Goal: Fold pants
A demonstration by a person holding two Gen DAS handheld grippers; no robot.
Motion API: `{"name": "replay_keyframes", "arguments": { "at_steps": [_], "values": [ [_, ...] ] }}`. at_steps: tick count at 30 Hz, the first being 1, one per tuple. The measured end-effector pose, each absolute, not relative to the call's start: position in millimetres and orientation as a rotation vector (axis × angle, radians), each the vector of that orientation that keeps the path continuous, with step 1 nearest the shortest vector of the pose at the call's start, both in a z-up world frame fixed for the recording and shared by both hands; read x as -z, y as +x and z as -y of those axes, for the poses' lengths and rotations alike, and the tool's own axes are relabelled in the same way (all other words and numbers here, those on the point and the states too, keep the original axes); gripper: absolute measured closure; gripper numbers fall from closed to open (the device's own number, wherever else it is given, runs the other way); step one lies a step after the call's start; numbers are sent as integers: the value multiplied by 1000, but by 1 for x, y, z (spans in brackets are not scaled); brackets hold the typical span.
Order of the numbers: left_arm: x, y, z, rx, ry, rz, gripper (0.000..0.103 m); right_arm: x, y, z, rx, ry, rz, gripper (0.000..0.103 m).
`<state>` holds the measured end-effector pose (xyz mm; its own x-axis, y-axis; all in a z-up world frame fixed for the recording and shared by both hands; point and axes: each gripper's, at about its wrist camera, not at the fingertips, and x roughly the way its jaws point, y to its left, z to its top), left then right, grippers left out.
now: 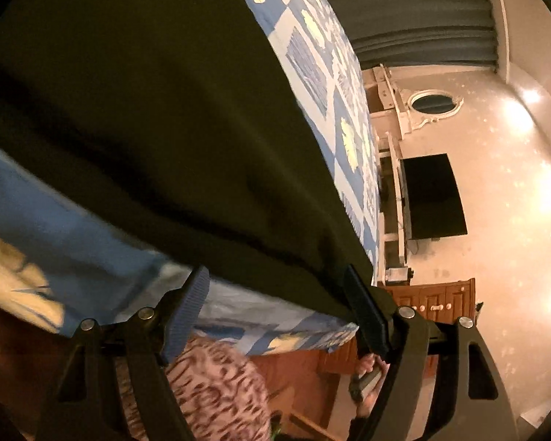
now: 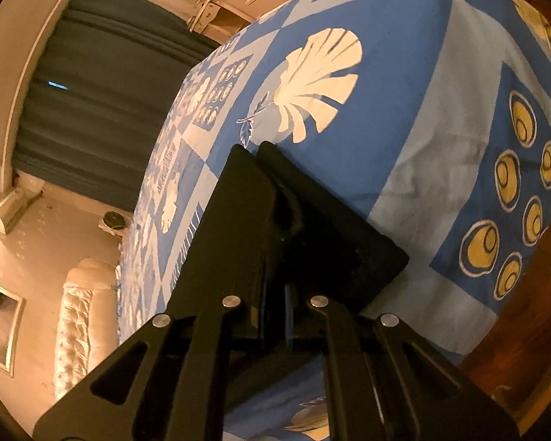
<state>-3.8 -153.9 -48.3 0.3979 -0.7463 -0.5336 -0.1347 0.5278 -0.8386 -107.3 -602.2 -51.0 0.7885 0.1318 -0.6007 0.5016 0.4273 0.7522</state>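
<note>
Dark olive pants (image 1: 147,117) lie spread over the blue patterned bedsheet (image 1: 312,58) and fill most of the left wrist view. My left gripper (image 1: 275,286) is open, its fingers spread wide at the pants' near edge, with the fabric passing over the gap between them. My right gripper (image 2: 255,147) is shut, fingers pressed together, with a dark fold of pants fabric (image 2: 334,242) caught between them above the sheet (image 2: 404,128).
The bed edge runs close by. A television (image 1: 433,198) and a wooden cabinet (image 1: 437,301) stand against the far wall. A dark curtain (image 2: 92,110) and a tufted headboard (image 2: 77,323) are at the left of the right wrist view.
</note>
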Motion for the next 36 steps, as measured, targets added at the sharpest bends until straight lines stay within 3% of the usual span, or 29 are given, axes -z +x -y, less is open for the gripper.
{"name": "replay_keyframes", "arguments": {
  "at_steps": [15,21,29,30,32,34,36],
  "values": [
    [25,-3,159,393,-1033,-1013,28,60,-113,606,222,1171,-624,96],
    [51,10,161,303,-1068,-1047,28,64,-115,608,216,1193,-614,96],
    [48,16,162,277,-1086,-966,29,69,-116,608,206,1216,-599,96],
    [48,17,162,277,-1080,-969,33,70,-116,608,205,1220,-597,96],
    [49,19,165,260,-1001,-1014,70,71,-117,609,203,1225,-593,96],
    [58,19,166,234,-958,-1073,94,72,-117,609,200,1233,-587,96],
    [66,18,163,232,-989,-1085,95,74,-118,610,195,1245,-581,96]
  ]
}}
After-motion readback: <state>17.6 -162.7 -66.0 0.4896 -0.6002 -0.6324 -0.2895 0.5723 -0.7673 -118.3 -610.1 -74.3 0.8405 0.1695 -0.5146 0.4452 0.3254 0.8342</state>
